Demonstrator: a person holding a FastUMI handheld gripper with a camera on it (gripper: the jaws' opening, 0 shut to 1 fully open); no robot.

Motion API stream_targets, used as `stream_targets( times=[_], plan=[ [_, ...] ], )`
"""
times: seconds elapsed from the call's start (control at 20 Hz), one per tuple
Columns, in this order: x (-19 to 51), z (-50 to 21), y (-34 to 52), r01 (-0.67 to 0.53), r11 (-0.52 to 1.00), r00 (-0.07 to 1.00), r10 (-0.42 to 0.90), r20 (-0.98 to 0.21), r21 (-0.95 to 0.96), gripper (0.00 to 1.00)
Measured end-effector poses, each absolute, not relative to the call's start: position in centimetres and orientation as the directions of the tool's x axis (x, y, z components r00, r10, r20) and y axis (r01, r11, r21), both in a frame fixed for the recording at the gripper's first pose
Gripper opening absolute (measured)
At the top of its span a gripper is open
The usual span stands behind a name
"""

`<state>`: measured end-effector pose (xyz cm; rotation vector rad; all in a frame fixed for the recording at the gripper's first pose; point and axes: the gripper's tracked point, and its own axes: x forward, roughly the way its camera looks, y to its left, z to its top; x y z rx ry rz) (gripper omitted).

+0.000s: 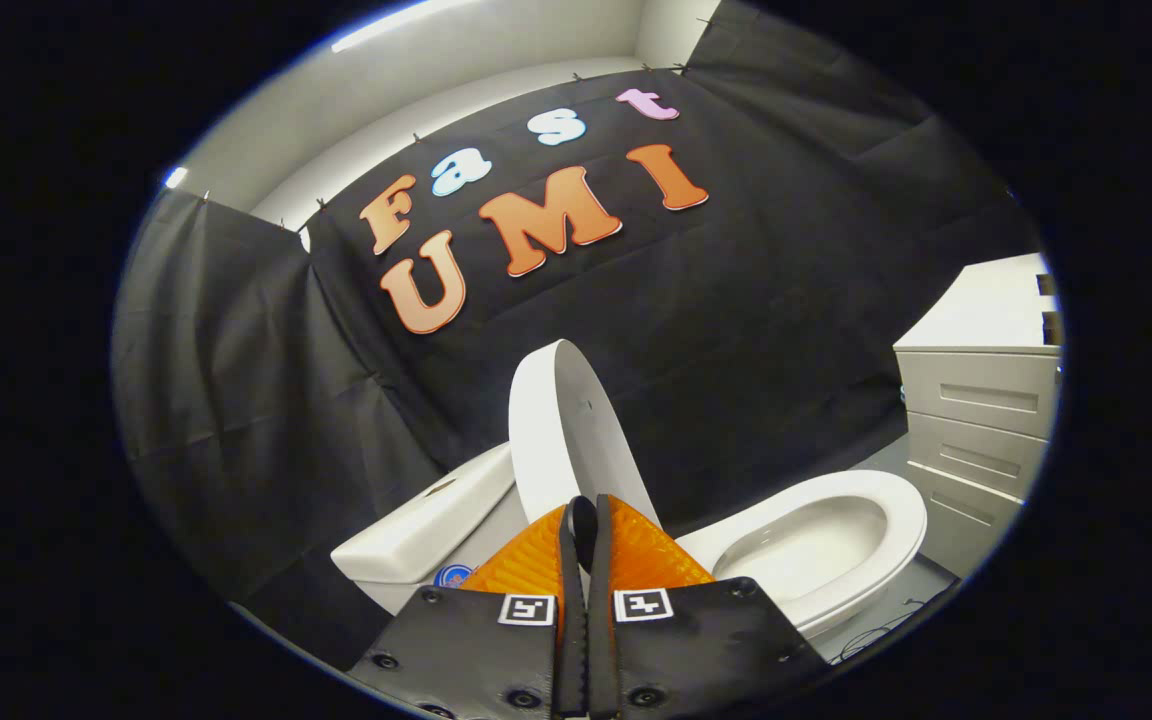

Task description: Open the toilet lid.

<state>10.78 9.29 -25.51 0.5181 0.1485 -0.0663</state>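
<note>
The gripper (582, 520) has its two orange fingers (526, 565) pressed together, with nothing between them. Just ahead of the tips the white toilet lid (561, 430) stands raised, nearly upright. To the right of the fingers lies the open toilet bowl (816, 545); to their left, the tank (426, 525). Beyond the bowl stands a white drawer cabinet (981, 420).

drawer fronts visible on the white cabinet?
3 drawer fronts, stacked on the white cabinet beyond the toilet bowl: top, middle, bottom. More may be hidden lower down. Gripper shut, near the raised lid.
</note>
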Motion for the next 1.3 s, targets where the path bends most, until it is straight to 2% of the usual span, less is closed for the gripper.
stream_targets(
  times=[0.6, 1.2, 1.25, 1.3],
  plan=[
    [12.7, -25.1, 17.4, -0.017, 0.923, 0.982, 0.089, -0.169, 0.386, 0.08],
    [13.4, -25.1, 19.4, -0.008, 0.966, 0.977, 0.063, -0.205, 0.259, 0.09],
    [13.3, -25.4, 19.9, -0.036, 0.960, 0.973, 0.097, -0.211, 0.278, 0.10],
    [13.1, -25.6, 20.9, -0.059, 0.948, 0.967, 0.132, -0.219, 0.313, 0.20]
  ],
)
